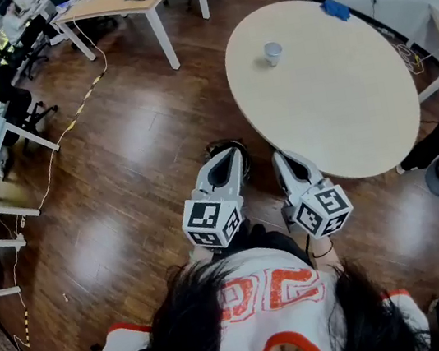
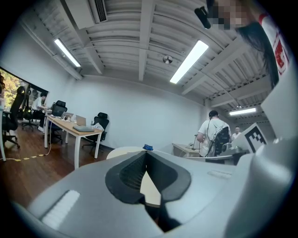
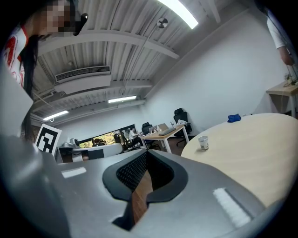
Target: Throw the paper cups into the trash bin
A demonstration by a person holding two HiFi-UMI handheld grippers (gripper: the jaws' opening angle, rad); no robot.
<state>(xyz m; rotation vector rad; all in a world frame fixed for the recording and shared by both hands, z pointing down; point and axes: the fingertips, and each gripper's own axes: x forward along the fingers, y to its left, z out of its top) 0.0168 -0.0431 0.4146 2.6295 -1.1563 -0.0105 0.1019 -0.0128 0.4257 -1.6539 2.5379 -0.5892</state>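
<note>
Cup [image 1: 272,53]: white paper, upright on the round surface [image 1: 340,100], toward its upper-left part; nothing touches it. It also shows right of centre in the right gripper view.
Surface: pale and round, fills the upper right of the head view.
Blue item [image 1: 335,9]: lies at the far edge of the surface, well apart from the cup.
Left gripper [image 1: 230,157]: low centre of the head view, over the wood floor, just short of the surface's near edge.
Left fingers [image 2: 128,172]: closed tip to tip, with nothing between them.
Right gripper [image 1: 282,158]: just beside the left one, its tip at the near rim of the surface.
Right fingers [image 3: 132,172]: closed, empty.
Dark round object [image 1: 225,142]: on the floor just past the left gripper's tip and partly covered by it; possibly the bin, cannot tell.
Desk [image 1: 115,0]: top left of the head view, white legs, well apart from the surface.
Person [image 2: 212,135]: standing at right in the left gripper view, back turned, beside another desk.
</note>
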